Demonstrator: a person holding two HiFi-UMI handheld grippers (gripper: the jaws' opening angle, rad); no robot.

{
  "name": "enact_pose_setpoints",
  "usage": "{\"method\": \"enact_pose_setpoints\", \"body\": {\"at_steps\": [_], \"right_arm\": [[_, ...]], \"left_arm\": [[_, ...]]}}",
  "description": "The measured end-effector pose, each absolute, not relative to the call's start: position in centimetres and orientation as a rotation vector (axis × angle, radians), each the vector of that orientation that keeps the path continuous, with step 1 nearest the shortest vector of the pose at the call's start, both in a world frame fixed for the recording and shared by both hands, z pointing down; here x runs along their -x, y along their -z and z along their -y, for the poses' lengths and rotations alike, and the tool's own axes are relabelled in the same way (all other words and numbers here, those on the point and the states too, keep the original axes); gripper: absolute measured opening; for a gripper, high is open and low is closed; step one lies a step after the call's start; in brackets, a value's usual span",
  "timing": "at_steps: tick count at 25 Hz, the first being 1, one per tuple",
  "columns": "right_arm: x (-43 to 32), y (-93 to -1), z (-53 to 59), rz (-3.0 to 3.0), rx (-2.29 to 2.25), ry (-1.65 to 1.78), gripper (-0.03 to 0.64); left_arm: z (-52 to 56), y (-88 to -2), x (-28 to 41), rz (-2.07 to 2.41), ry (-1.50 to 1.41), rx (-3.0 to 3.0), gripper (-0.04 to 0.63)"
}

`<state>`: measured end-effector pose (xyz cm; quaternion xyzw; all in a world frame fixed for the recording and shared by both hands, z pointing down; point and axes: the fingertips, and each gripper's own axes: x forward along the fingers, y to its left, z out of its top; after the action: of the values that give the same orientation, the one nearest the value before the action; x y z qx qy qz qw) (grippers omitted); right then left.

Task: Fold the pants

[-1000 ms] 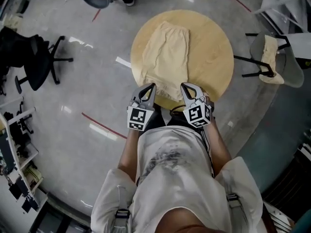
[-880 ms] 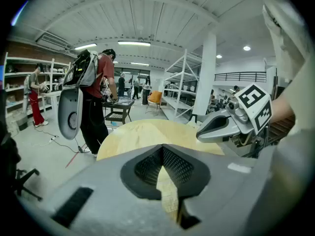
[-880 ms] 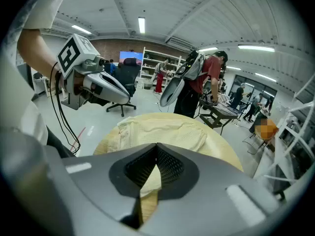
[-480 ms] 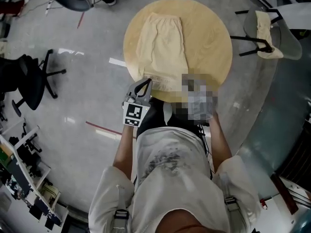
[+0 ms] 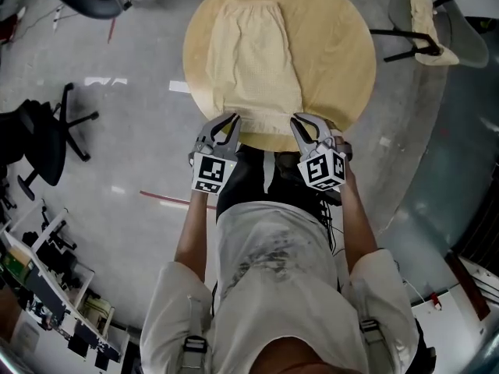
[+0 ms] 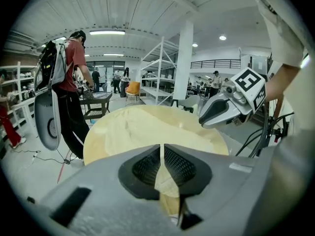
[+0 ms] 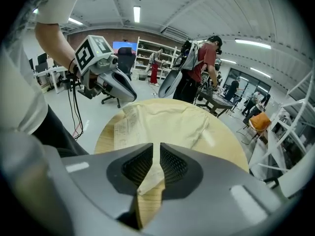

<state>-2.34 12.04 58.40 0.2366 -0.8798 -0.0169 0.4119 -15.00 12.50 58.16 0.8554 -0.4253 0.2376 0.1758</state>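
Pale yellow pants [image 5: 257, 61] lie flat along a round wooden table [image 5: 339, 45], their near end at the table's front edge. My left gripper [image 5: 228, 121] sits at the near left corner. Its jaws are just beginning to open, and a thin fold of the cloth [image 6: 165, 181] is still pinched between the pads. My right gripper [image 5: 301, 123] is at the near right corner. Its jaws are opening too, with a clear gap, and the cloth corner [image 7: 150, 178] lies loose between them on the wood. Each gripper also sees the other: right [image 6: 205, 122], left [image 7: 129, 95].
A black office chair [image 5: 47, 139] stands on the floor to the left, and a grey chair with a cloth on it [image 5: 429, 14] to the upper right. Shelving [image 5: 39, 287] fills the lower left. A person in a red shirt [image 6: 69, 68] stands beyond the table.
Both grippers have come down to the table's near edge with the pants' near end. The right jaws now show a gap.
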Motion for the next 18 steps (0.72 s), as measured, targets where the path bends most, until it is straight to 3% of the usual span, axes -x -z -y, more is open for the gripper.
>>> {"method": "enact_pose_setpoints", "body": {"at_steps": [18], "right_arm": [[2.2, -63.5, -15.2, 2.16, -0.458, -0.019, 0.162]], "left_arm": [[-14.5, -64.5, 15.0, 1.028, -0.804, -2.435, 0.176]]}}
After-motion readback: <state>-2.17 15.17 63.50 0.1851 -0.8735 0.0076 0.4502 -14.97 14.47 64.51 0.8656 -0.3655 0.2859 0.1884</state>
